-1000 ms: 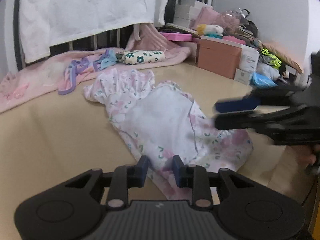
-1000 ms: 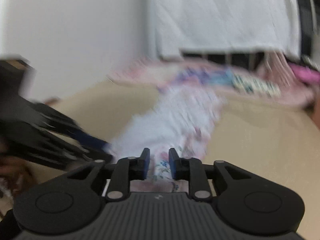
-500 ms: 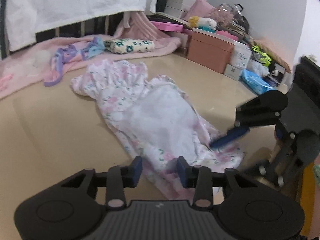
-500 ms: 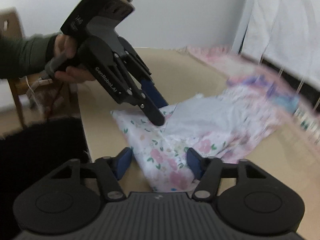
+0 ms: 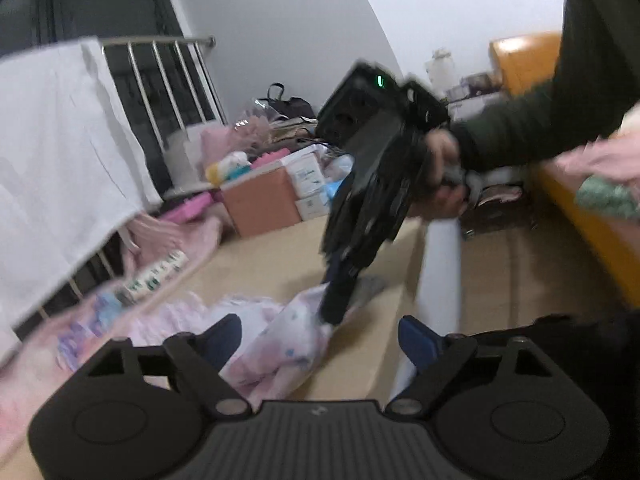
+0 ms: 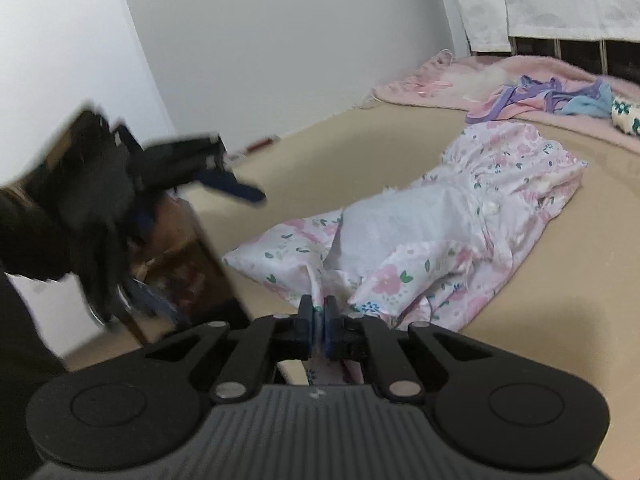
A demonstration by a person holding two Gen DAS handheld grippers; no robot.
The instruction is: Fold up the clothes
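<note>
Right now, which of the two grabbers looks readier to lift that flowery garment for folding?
Right. The right gripper is already shut on the floral garment at its near edge, while the left gripper is opening with nothing gripped.

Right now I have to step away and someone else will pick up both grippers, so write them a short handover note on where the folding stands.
Right gripper: shut on the near edge of the floral garment, fabric pinched between its pads.
Left gripper: jaws opening, holding nothing; in the right wrist view it is off to the side, clear of the cloth.
The garment lies rumpled on the tan bed surface, white lining showing. Other clothes sit on the pink blanket at the far side.
Done: one edge gripped. Left: grip a second edge with the left, spread it flat, fold, then the remaining clothes.
</note>
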